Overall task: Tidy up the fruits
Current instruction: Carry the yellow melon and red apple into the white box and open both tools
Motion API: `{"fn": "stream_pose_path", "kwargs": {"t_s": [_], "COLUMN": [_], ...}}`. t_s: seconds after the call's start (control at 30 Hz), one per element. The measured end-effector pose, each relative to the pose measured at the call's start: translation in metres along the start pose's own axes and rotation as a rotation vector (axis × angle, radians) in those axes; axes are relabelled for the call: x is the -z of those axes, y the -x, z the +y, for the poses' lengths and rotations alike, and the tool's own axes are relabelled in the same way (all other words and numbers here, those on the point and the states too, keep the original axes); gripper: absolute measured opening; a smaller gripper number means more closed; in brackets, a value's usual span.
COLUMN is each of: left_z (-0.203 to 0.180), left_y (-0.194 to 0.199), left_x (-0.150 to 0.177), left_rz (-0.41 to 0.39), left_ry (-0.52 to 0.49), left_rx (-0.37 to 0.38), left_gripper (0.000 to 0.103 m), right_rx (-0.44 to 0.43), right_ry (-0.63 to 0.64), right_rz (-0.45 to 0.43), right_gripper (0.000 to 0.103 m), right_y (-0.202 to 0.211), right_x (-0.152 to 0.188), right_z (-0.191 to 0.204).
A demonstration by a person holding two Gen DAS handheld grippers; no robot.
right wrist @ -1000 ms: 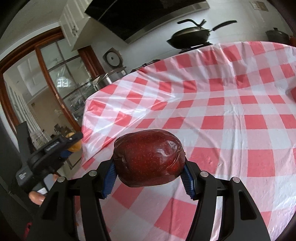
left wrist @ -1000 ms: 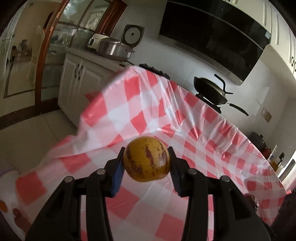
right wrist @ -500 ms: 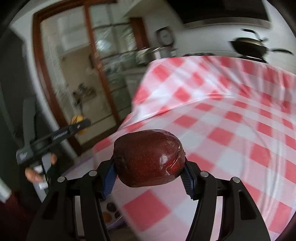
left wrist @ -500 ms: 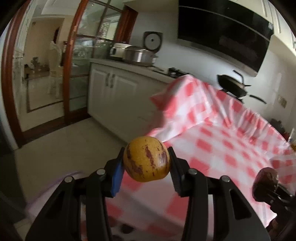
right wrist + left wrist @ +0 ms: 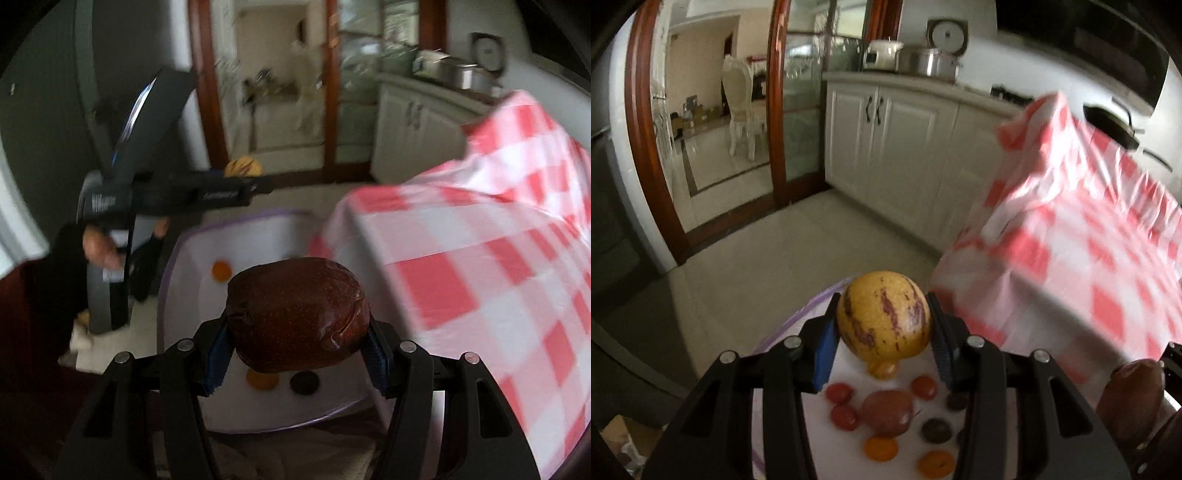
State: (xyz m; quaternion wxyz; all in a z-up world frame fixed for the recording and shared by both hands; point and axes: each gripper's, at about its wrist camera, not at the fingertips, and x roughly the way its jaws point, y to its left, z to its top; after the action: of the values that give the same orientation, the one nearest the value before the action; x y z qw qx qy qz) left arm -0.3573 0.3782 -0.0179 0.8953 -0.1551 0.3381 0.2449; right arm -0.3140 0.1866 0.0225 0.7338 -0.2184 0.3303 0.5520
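Note:
My left gripper (image 5: 882,341) is shut on a yellow fruit with purple streaks (image 5: 882,317), held above a white bin with a purple rim (image 5: 798,317). Several small red, orange and dark fruits (image 5: 886,411) lie in the bin below it. My right gripper (image 5: 297,345) is shut on a dark red apple (image 5: 297,314) over the same white bin (image 5: 258,236), where an orange fruit (image 5: 221,270) and a dark one (image 5: 304,383) show. In the right wrist view the left gripper (image 5: 255,184) appears at the upper left with the yellow fruit (image 5: 243,167), a hand (image 5: 98,245) on its handle.
The table with the red-and-white checked cloth (image 5: 1089,258) stands to the right of the bin, its edge hanging close. White kitchen cabinets (image 5: 886,140) and a wood-framed glass door (image 5: 775,110) lie beyond, across pale floor tiles (image 5: 757,258). A cardboard box (image 5: 624,443) sits at lower left.
Both grippers swung left off the checked table and lowered over the white bin of fruit, each still holding its fruit. The right gripper rolled as it moved.

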Motion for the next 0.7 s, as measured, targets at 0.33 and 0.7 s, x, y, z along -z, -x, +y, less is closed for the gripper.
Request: {"fn": "stream_pose_path", "kwargs": {"t_s": [0.33, 0.7], "left_z": [0.019, 0.032], "left_y": [-0.058, -0.084], "left_x": [0.049, 0.090], "left_rz": [0.253, 0.478], "left_ry": [-0.089, -0.121], "left_rx": [-0.069, -0.136], "left_gripper": [0.044, 0.045], "right_rx": [-0.112, -0.172], "right_ry": [0.122, 0.333], "right_rz": [0.295, 0.503], "right_gripper": [0.060, 0.060], "right_y": [-0.096, -0.154], "right_x": [0.013, 0.034], "right_z": [0.045, 0.098]}}
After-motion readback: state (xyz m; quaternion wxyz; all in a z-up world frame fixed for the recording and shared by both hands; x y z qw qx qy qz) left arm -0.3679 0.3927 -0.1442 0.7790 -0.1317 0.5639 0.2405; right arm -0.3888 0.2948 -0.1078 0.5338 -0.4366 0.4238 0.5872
